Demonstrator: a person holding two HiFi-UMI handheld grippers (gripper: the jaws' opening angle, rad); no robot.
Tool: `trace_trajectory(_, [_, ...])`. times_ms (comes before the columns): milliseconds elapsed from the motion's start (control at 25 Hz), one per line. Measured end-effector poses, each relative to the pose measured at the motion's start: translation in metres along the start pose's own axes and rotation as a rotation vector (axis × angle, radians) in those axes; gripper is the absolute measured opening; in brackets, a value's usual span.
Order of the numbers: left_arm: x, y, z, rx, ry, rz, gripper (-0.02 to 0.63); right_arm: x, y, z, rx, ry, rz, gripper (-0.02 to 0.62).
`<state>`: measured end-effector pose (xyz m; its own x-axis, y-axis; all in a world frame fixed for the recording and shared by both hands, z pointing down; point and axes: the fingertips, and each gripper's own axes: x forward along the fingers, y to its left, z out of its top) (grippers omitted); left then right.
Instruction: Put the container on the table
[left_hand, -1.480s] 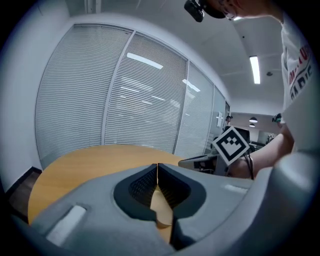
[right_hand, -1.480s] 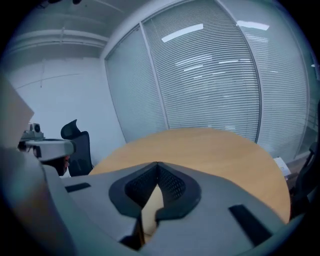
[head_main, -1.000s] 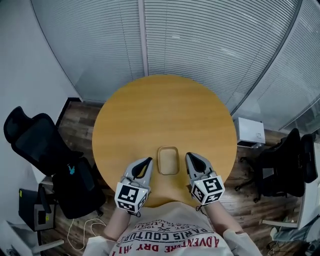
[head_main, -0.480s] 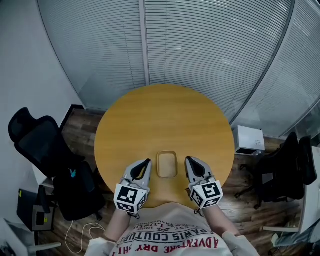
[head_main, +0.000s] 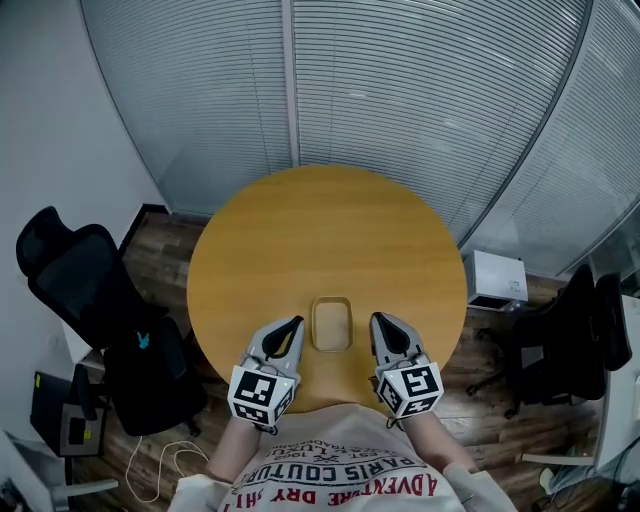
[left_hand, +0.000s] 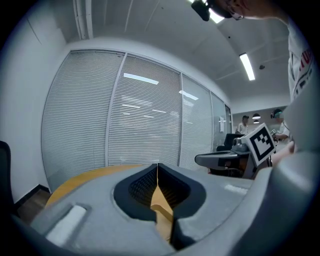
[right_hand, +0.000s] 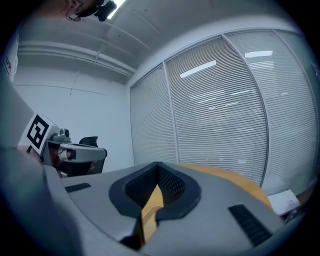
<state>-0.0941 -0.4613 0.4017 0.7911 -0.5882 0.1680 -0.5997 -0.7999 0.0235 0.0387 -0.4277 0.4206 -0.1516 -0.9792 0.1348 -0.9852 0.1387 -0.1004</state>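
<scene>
Our left tool (head_main: 284, 338) is at the near edge of the round counter (head_main: 325, 230), its jaws pressed together with nothing between them. Just right of it, the shallow tan container (head_main: 331, 323) sits on the counter between both tools, touching neither. Our right tool (head_main: 386, 334) flanks it, jaws likewise together and empty.
</scene>
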Motion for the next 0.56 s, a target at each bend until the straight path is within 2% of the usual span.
trace_trajectory(560, [-0.0025, -0.0001, -0.0061, -0.014, 0.007, 0.008, 0.012, -0.0005, 0.0023, -0.0069, -0.032, 0.021, -0.004, 0.008])
